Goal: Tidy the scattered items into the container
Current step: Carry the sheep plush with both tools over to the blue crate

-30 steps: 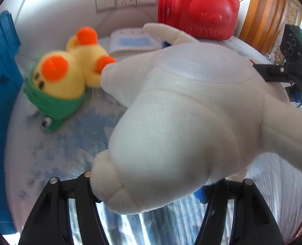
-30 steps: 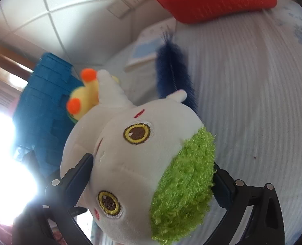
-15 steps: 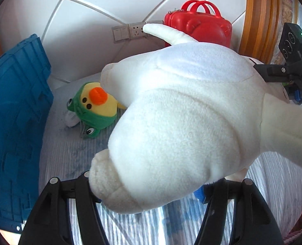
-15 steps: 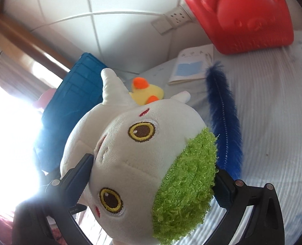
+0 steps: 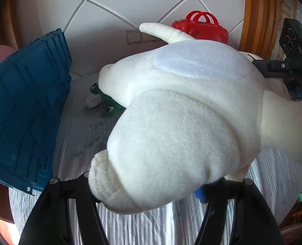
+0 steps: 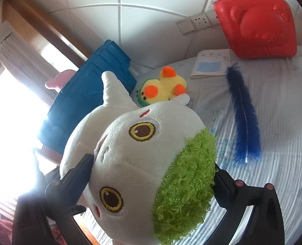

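Observation:
A big white plush toy point(image 5: 181, 112) with yellow eyes and a green curly patch point(image 6: 183, 181) hangs above the bed, held at both ends. My left gripper point(image 5: 149, 185) is shut on its body end, and the fabric bulges between the black fingers point(image 5: 73, 192). My right gripper point(image 6: 151, 181) is shut on its head, with its fingers point(image 6: 222, 185) pressed into both sides. The blue crate point(image 5: 28, 112) point(image 6: 85, 102) leans at the left of the bed. In the left wrist view the right gripper's body point(image 5: 290, 61) shows at the right edge.
On the striped bedspread point(image 6: 283, 143) lie a yellow duck plush in a green hood point(image 6: 163, 87), half hidden in the left wrist view point(image 5: 106, 104), a blue feather point(image 6: 243, 114) and a booklet point(image 6: 210, 63). A red bear case point(image 6: 257, 24) stands by the tiled wall.
Both grippers have risen with the white plush between them. The bed and duck plush look farther away, and more of the blue crate has come into view on the left.

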Action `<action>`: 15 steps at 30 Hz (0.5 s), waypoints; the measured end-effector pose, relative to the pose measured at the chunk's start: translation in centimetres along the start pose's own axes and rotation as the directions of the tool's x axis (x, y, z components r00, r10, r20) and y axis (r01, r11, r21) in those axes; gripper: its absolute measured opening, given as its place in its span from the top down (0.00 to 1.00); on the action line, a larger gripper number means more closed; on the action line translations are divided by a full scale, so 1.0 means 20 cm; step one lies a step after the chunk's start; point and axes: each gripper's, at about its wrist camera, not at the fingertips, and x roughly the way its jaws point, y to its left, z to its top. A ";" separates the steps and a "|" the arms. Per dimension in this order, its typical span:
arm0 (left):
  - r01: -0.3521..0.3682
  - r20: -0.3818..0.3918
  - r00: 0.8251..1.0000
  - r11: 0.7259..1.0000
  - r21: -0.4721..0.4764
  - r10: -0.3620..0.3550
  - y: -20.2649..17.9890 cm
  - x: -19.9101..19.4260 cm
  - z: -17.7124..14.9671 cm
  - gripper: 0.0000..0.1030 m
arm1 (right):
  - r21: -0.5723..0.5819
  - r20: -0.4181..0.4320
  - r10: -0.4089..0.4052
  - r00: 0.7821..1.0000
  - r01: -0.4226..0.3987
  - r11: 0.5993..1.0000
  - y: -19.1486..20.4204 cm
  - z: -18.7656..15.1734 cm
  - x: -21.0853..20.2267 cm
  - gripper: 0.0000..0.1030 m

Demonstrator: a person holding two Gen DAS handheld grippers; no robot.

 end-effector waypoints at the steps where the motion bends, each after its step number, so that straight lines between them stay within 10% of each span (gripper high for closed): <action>1: 0.001 0.007 1.000 1.000 0.002 -0.001 0.01 -0.03 -0.02 0.40 | -0.007 0.005 -0.002 1.000 0.002 1.000 0.04 -0.02 -0.01 0.00; 15: -0.084 0.015 0.996 0.994 -0.069 0.085 0.01 -0.30 -0.23 0.40 | -0.098 -0.019 0.048 0.999 -0.050 0.994 0.27 -0.20 -0.09 0.00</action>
